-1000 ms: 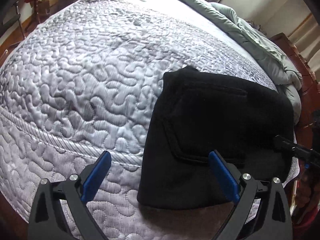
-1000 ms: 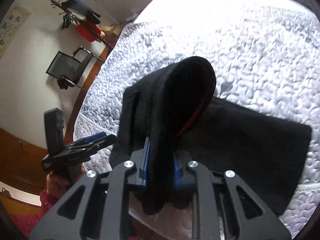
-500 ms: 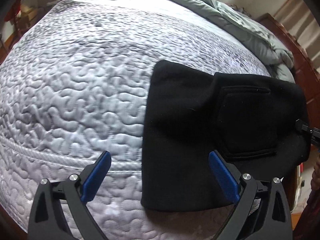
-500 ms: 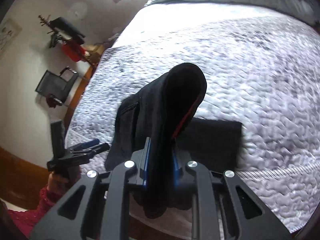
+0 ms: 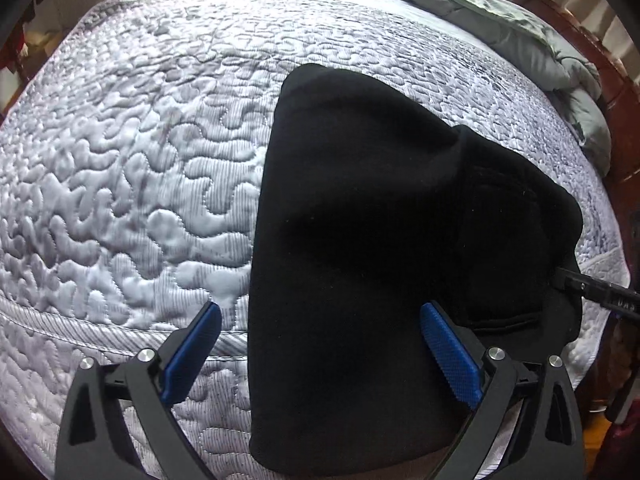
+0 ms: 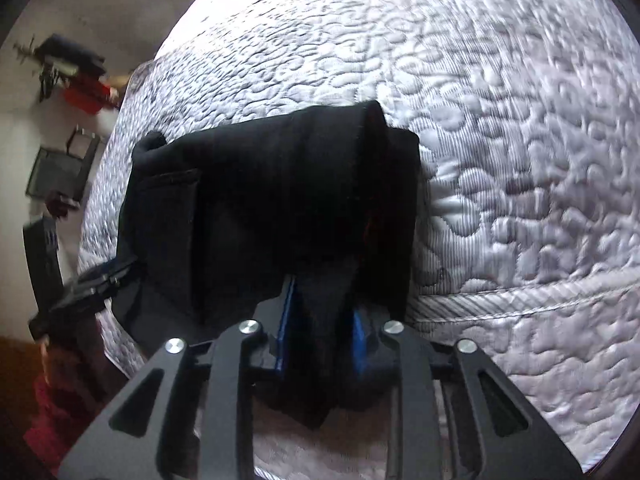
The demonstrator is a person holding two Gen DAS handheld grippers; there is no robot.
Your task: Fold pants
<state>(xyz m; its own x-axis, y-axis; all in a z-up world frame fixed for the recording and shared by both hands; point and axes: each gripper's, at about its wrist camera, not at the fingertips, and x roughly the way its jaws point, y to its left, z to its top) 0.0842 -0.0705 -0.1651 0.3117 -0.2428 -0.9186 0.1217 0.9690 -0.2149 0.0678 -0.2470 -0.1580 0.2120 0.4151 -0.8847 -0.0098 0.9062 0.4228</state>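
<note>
The black pants (image 5: 360,260) lie folded in a thick stack near the front edge of the quilted bed (image 5: 120,160). My left gripper (image 5: 320,356) is open and empty, with its blue pads on either side of the stack's near left edge. My right gripper (image 6: 320,320) is shut on a black fold of the pants (image 6: 280,208), with cloth bunched between its blue pads and laid over the stack. The right gripper's tip shows at the right edge of the left wrist view (image 5: 592,292). The left gripper shows at the left of the right wrist view (image 6: 92,284).
A rumpled grey-green duvet (image 5: 520,32) lies along the far right side of the bed. A wooden bed frame (image 5: 616,92) is at the right. A black chair (image 6: 60,168) and a rack with red items (image 6: 80,80) stand by the wall.
My right gripper has carried the held fold down and across onto the stack, so the raised loop is now flattened. The left gripper stayed open and moved closer to the pants.
</note>
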